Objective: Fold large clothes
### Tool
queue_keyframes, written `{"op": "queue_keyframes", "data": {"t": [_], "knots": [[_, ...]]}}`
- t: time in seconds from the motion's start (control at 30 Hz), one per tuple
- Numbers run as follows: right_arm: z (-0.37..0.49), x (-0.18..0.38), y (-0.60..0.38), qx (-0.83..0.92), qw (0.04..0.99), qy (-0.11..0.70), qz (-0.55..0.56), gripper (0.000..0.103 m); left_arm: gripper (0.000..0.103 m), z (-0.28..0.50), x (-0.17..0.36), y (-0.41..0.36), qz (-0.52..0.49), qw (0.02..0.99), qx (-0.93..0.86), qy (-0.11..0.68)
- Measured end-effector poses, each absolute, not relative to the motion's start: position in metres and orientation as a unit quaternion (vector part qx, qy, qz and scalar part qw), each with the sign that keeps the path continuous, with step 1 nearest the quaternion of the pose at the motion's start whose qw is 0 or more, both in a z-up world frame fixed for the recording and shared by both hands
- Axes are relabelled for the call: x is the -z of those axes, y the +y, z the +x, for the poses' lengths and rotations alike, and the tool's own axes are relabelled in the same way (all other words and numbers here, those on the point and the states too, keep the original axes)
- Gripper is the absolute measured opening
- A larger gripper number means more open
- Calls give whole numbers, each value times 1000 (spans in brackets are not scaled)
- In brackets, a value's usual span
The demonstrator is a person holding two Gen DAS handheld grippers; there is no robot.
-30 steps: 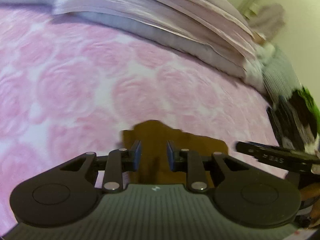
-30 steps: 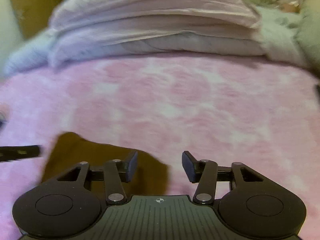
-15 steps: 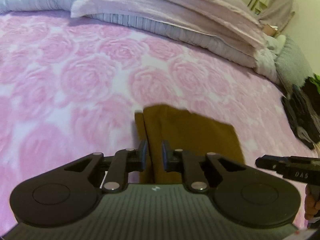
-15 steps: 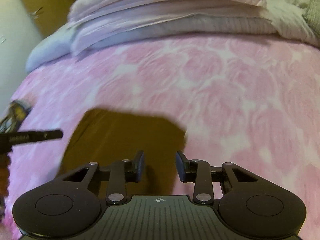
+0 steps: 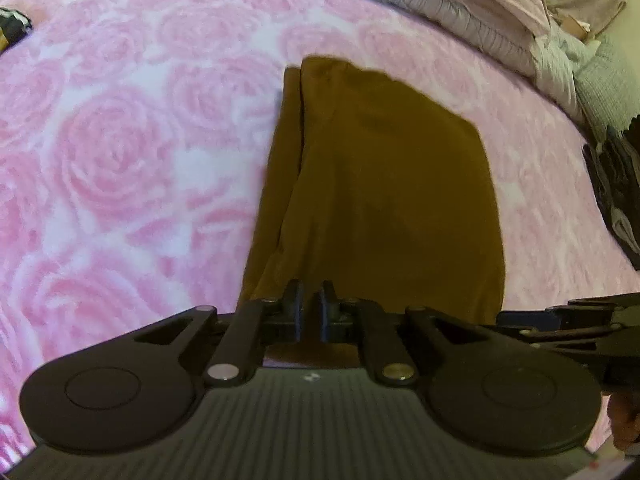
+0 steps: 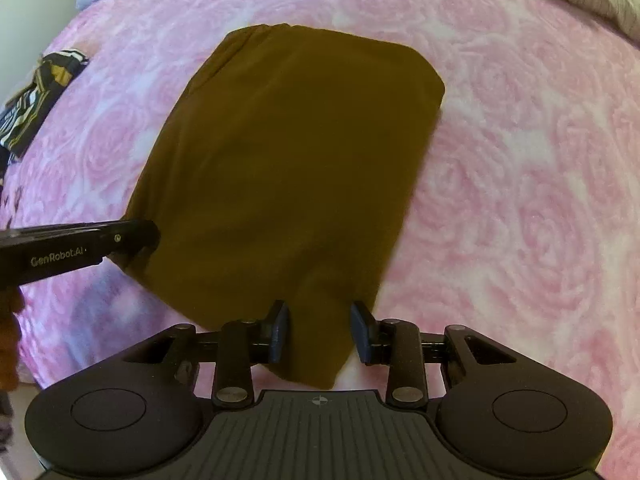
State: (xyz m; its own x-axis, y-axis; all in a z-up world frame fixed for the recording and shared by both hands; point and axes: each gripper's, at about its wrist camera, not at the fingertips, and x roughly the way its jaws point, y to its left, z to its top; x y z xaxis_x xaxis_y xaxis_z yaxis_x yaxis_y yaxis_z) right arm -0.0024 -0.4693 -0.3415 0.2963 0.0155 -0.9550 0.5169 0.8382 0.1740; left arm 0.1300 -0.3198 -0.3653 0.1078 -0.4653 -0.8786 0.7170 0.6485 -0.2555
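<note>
Brown folded cloth garment (image 6: 288,168) fills mid-frame on the pink rose-patterned bed (image 6: 520,160); left claw (image 5: 310,312) closing on its edge, right claw (image 6: 320,330) spread astride a corner; striped clothes (image 6: 36,92) upper left.

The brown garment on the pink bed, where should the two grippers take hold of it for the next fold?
Grip the brown garment at its two near corners, coming down from above. It lies flat, so only its edges offer a pinch. The left gripper is closing on the near left corner; the right gripper straddles the hanging near right corner.
</note>
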Motion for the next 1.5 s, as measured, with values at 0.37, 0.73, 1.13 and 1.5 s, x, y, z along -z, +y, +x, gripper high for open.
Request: {"op": "queue_keyframes", "data": {"t": [0.37,0.73,1.13,1.5], "knots": [[-8,324,-473,150,781,563,227,35,23,129,337,-297,65,745,365,554],[-105,374,-529,182,737,382,527,69,52,108,385,-245,-197,691,268,642],[-88,412,-524,167,727,312,589,9,7,119,410,-256,-262,691,269,618],[-55,410,-469,106,673,369,632,50,16,165,373,-228,-146,750,291,575]]}}
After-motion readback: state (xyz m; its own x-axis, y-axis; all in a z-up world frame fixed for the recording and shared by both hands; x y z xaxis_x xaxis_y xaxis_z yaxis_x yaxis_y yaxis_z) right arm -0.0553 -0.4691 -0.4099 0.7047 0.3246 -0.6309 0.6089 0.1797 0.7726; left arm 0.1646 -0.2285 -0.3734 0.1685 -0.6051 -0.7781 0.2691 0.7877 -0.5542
